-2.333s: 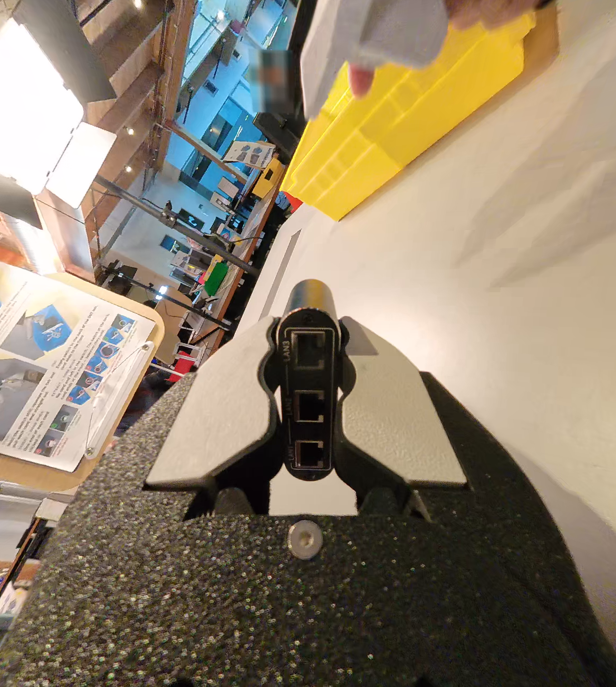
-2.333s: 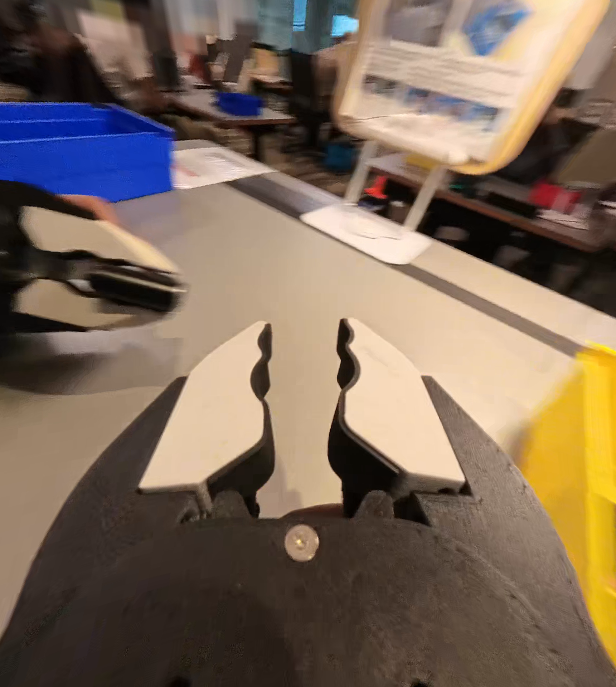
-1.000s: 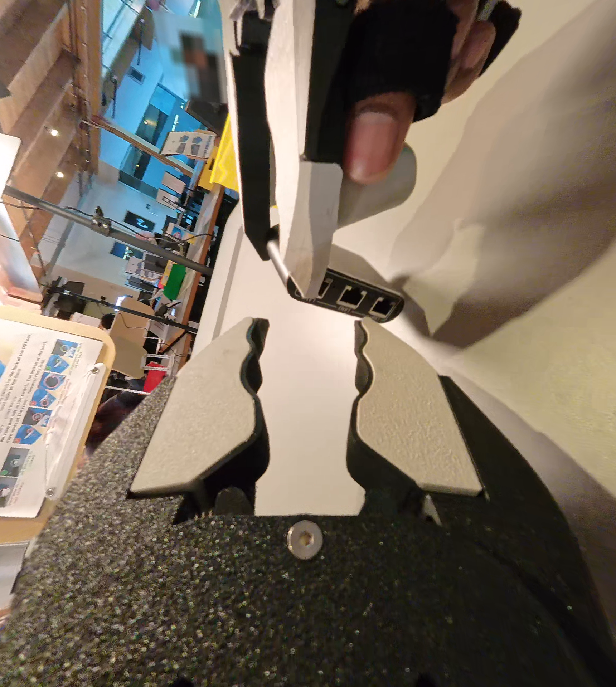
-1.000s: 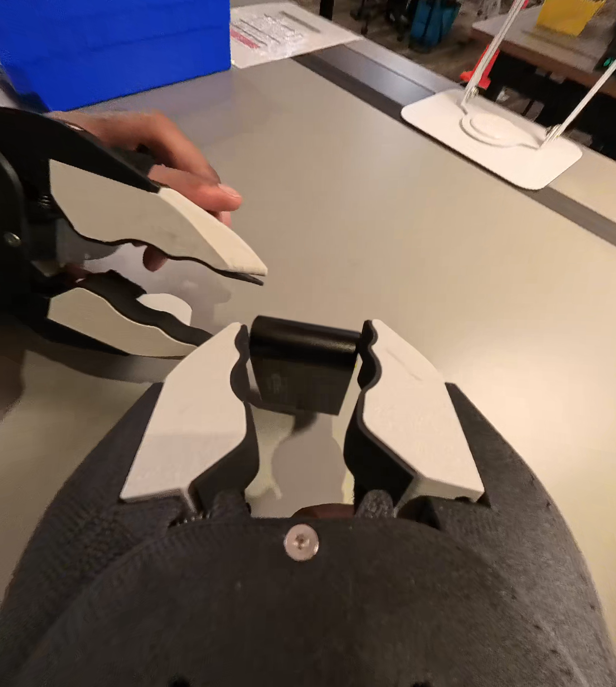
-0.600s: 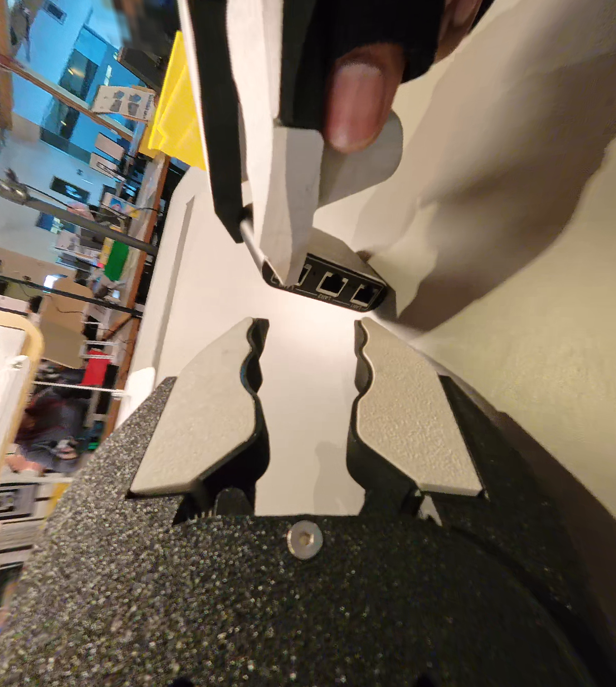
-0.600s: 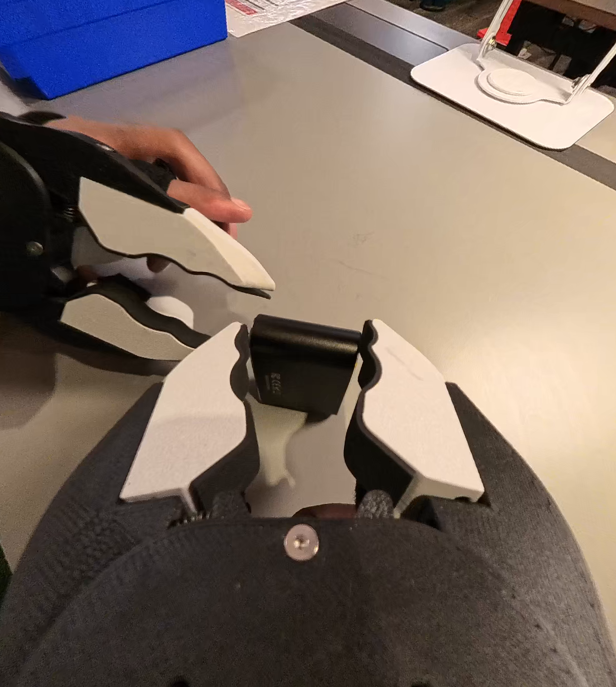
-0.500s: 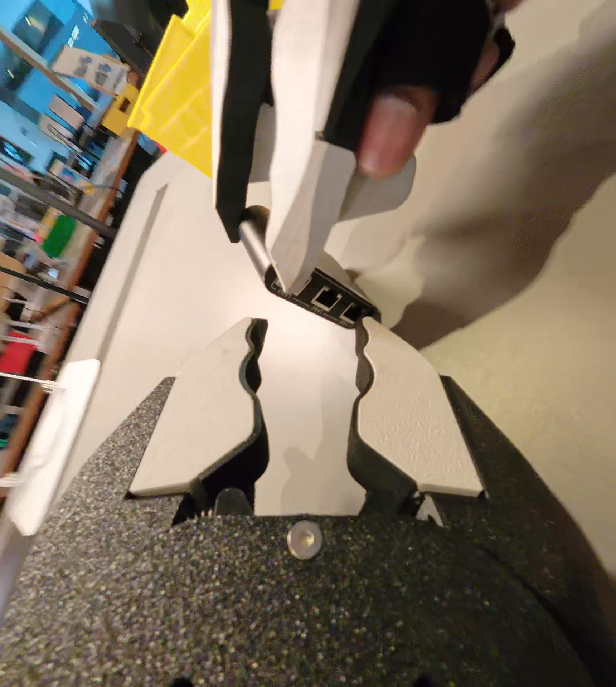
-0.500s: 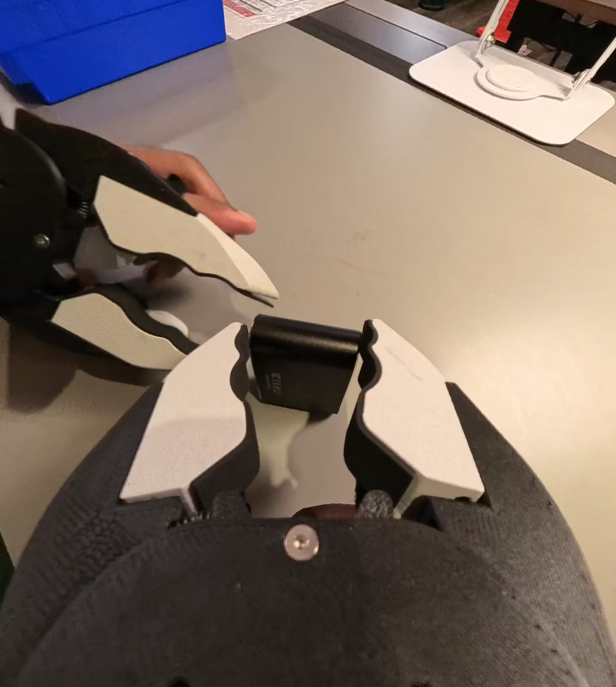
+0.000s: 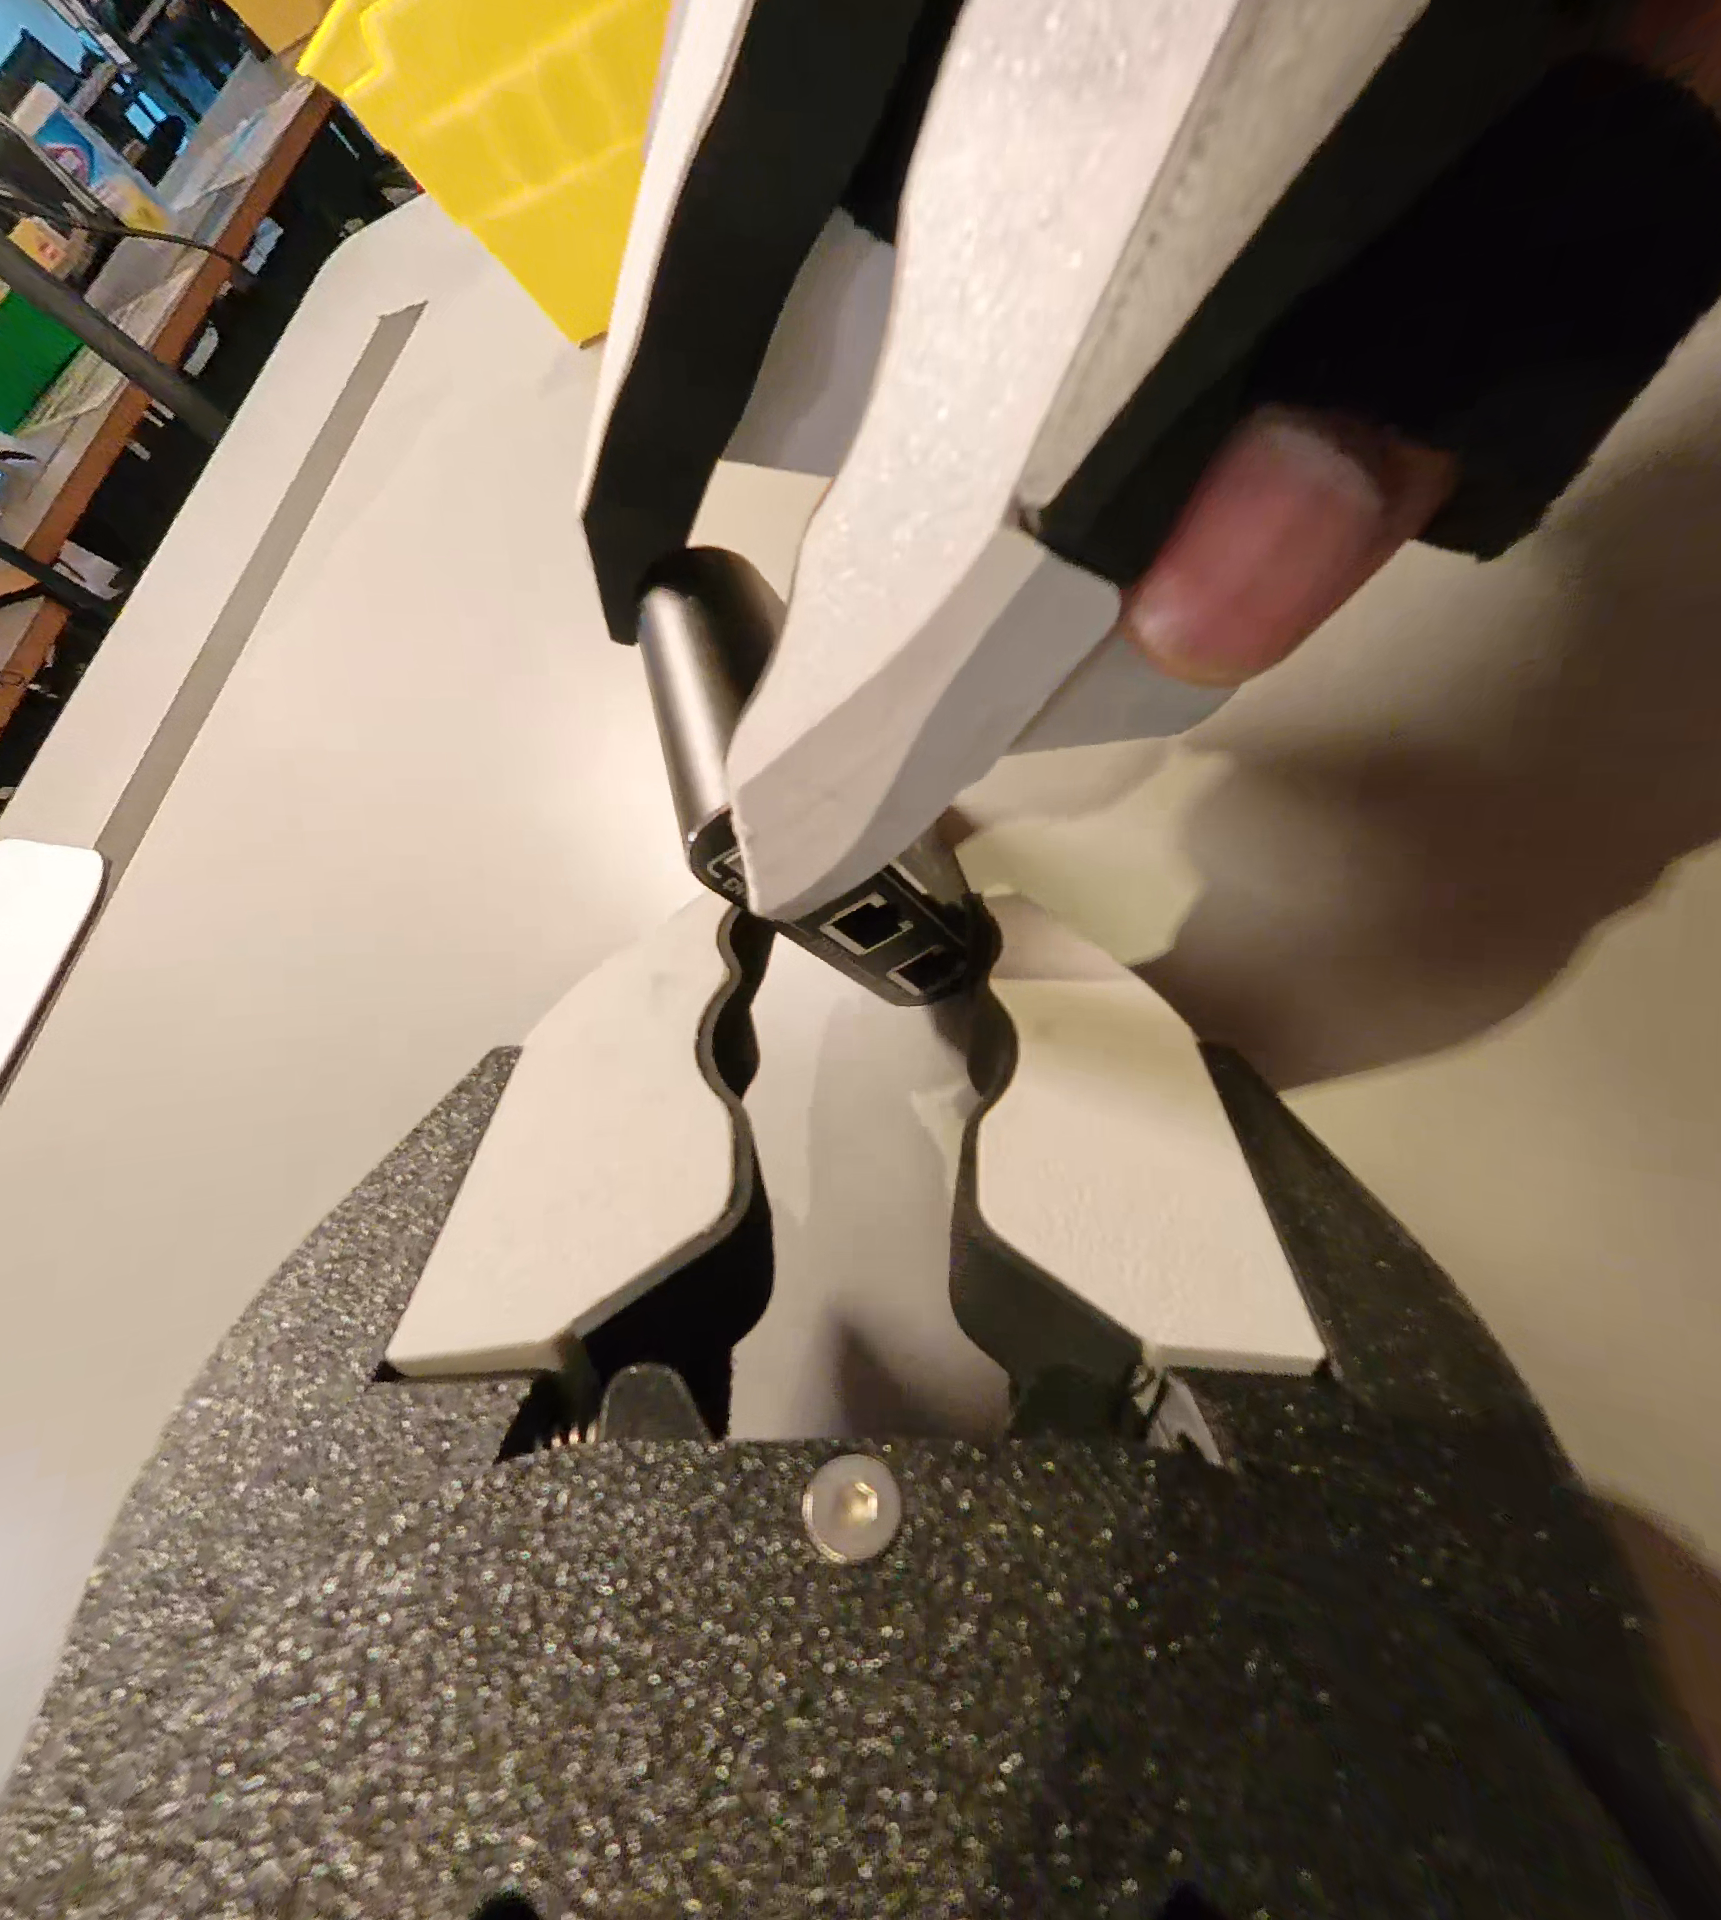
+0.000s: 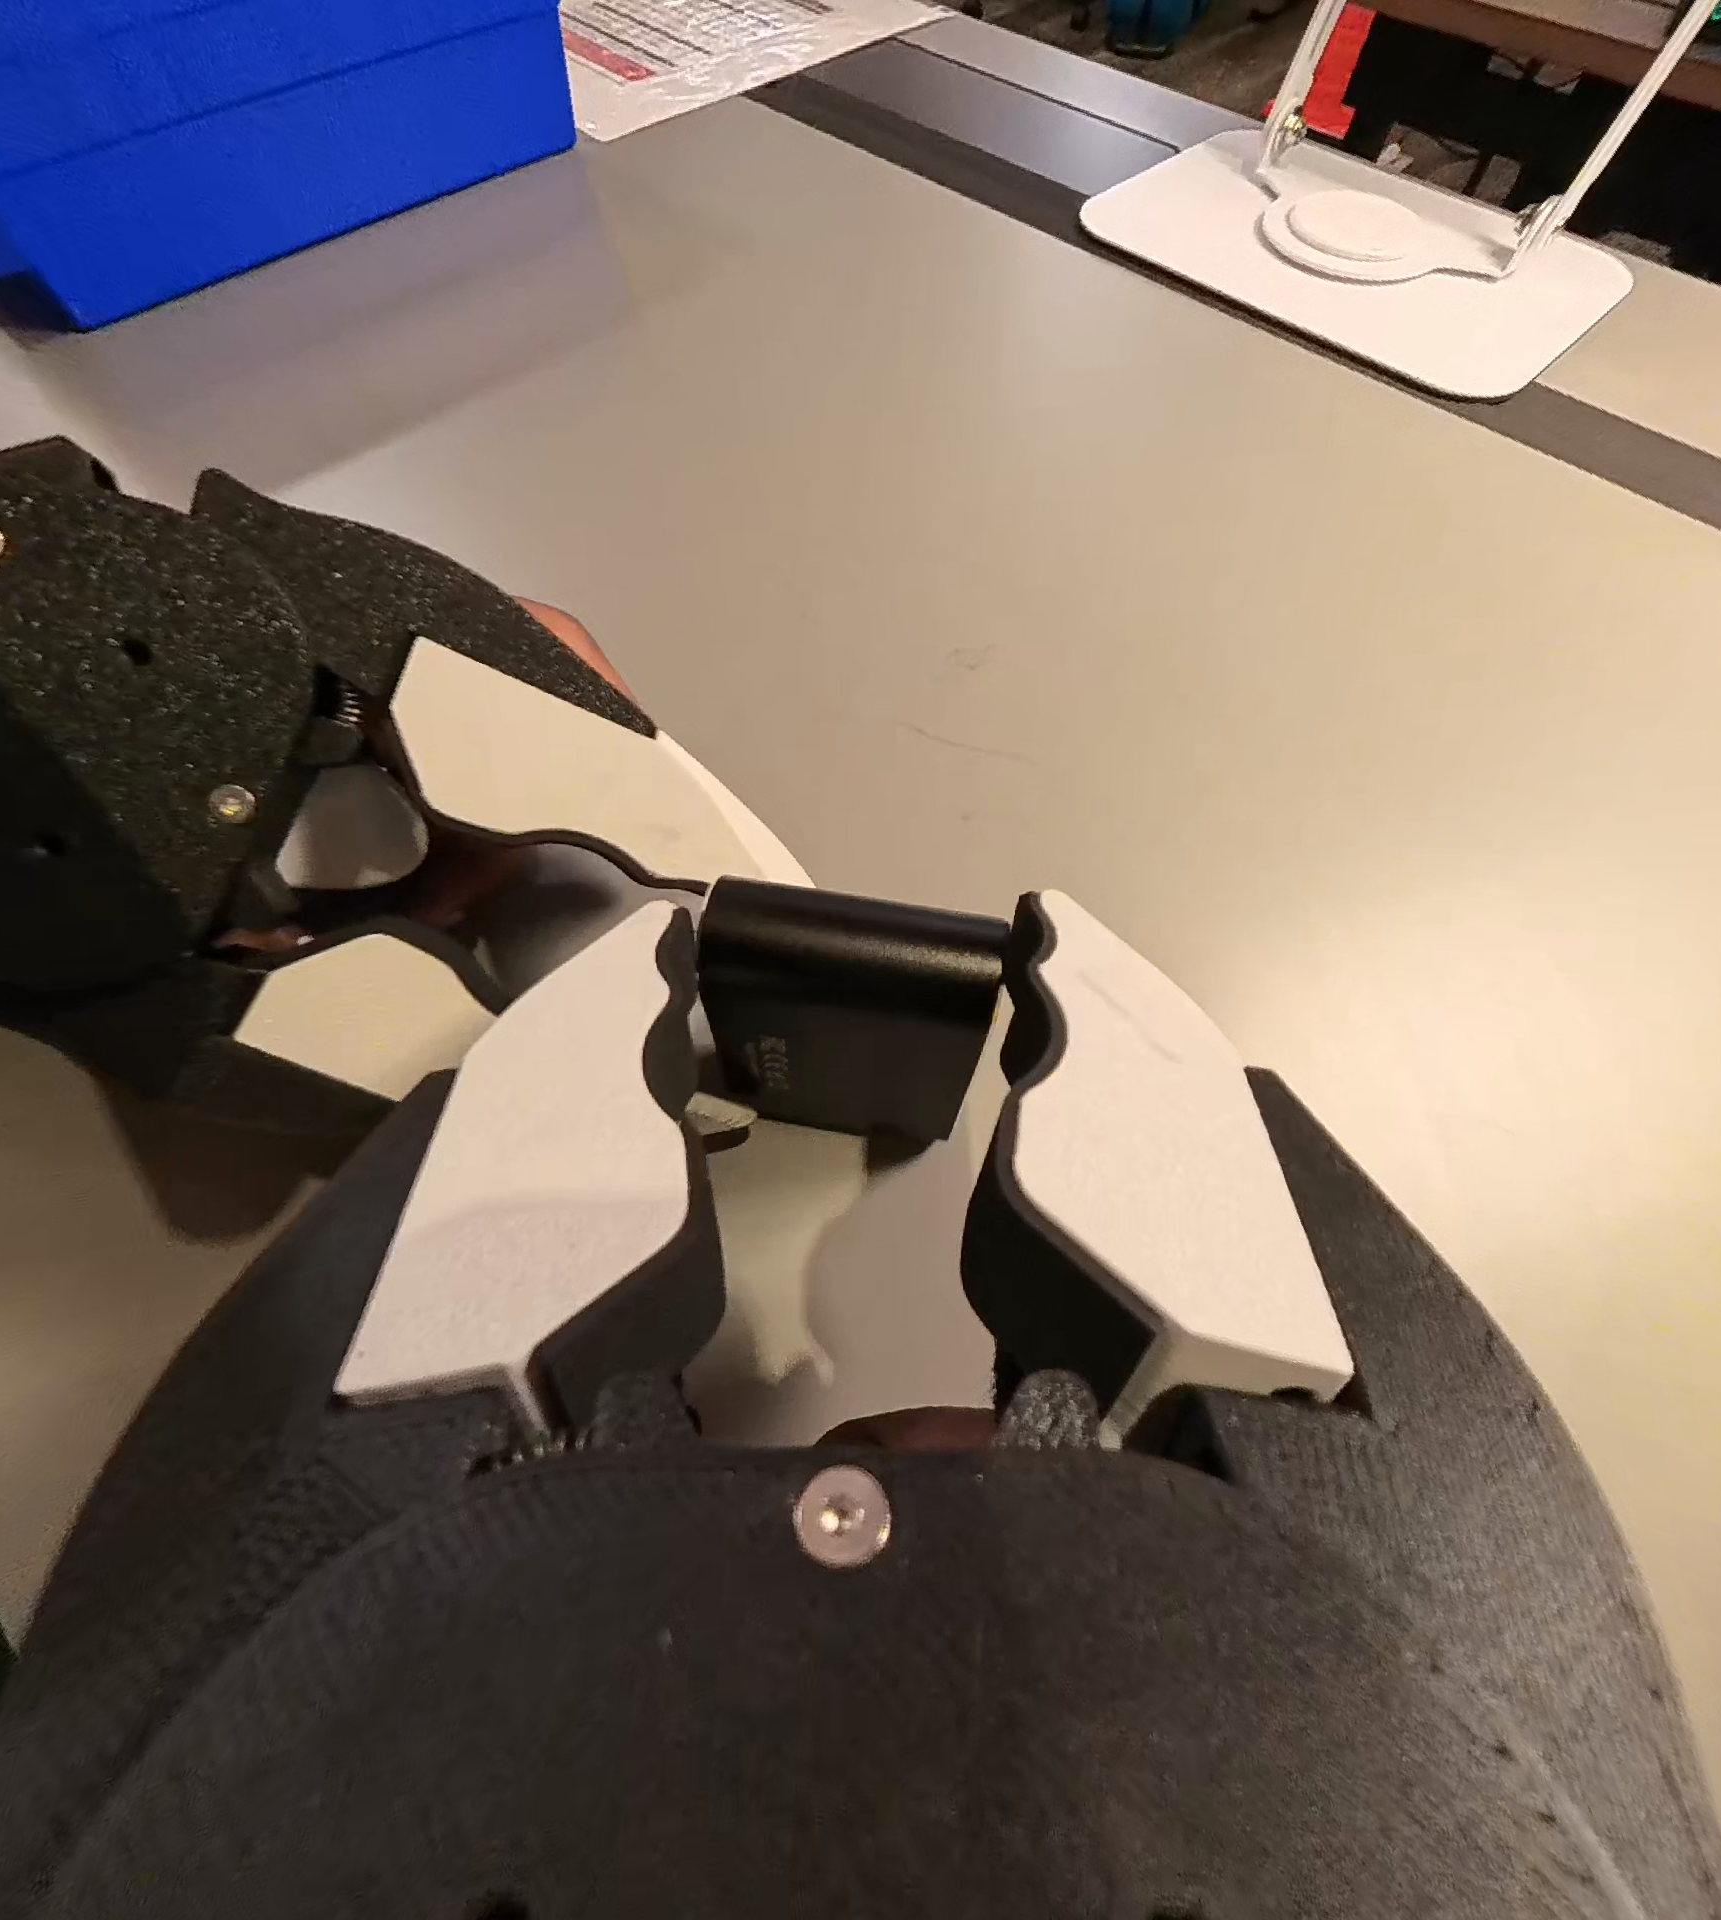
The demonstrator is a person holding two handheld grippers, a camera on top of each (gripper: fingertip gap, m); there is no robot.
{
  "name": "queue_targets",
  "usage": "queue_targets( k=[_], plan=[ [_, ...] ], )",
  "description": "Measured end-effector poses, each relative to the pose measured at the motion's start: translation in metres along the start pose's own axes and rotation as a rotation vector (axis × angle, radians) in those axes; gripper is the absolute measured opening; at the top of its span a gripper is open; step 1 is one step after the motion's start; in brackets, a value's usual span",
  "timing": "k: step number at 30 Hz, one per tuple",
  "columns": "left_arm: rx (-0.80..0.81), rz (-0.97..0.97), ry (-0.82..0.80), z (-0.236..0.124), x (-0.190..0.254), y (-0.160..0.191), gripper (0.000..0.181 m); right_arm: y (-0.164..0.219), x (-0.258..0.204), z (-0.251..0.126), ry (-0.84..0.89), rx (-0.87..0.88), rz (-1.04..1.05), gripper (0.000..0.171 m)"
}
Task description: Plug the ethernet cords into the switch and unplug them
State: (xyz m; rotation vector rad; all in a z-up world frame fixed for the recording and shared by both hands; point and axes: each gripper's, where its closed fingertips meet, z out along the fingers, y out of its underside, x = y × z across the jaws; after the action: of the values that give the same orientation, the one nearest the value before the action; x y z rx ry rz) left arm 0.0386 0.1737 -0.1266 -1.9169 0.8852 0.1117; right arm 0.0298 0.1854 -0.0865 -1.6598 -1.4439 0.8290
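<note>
My right gripper (image 10: 851, 935) is shut on the small black switch (image 10: 835, 1029) and holds it just above the grey table (image 10: 1199, 727). In the left wrist view the switch (image 9: 897, 945) shows its port face with two empty ports in sight. My left gripper (image 9: 861, 935) is open, and its fingertips sit on either side of the switch's port end. The right gripper (image 9: 710, 727) comes down from the top of that view, with a gloved hand behind it. The left gripper (image 10: 617, 914) reaches in from the left of the right wrist view. No ethernet cords are in view.
A blue bin (image 10: 212, 135) and a paper sheet (image 10: 721, 42) lie at the far left of the table. A white stand base (image 10: 1355, 249) sits at the far right edge. A yellow bin (image 9: 523, 135) stands beyond the switch in the left wrist view. Left tips to right tips: about 4 centimeters.
My left gripper has moved in toward the switch, and its open tips now bracket the port end. The right gripper keeps its hold on the switch.
</note>
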Motion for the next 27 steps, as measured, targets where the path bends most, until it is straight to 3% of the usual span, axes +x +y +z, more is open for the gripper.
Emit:
queue_targets(
  k=[1,14,27],
  plan=[
    [-0.004,0.002,-0.008,0.0,0.0,0.0,0.037,0.0,0.0,0.0,0.002,0.001,0.002,0.058],
    [-0.055,-0.123,-0.037,0.001,-0.014,0.008,0.027,0.009,-0.006,0.006,-0.009,-0.045,0.03,0.059],
    [-0.085,-0.081,-0.076,0.003,-0.015,0.013,0.027,0.01,-0.009,0.014,0.004,-0.051,0.095,0.066]
  ],
)
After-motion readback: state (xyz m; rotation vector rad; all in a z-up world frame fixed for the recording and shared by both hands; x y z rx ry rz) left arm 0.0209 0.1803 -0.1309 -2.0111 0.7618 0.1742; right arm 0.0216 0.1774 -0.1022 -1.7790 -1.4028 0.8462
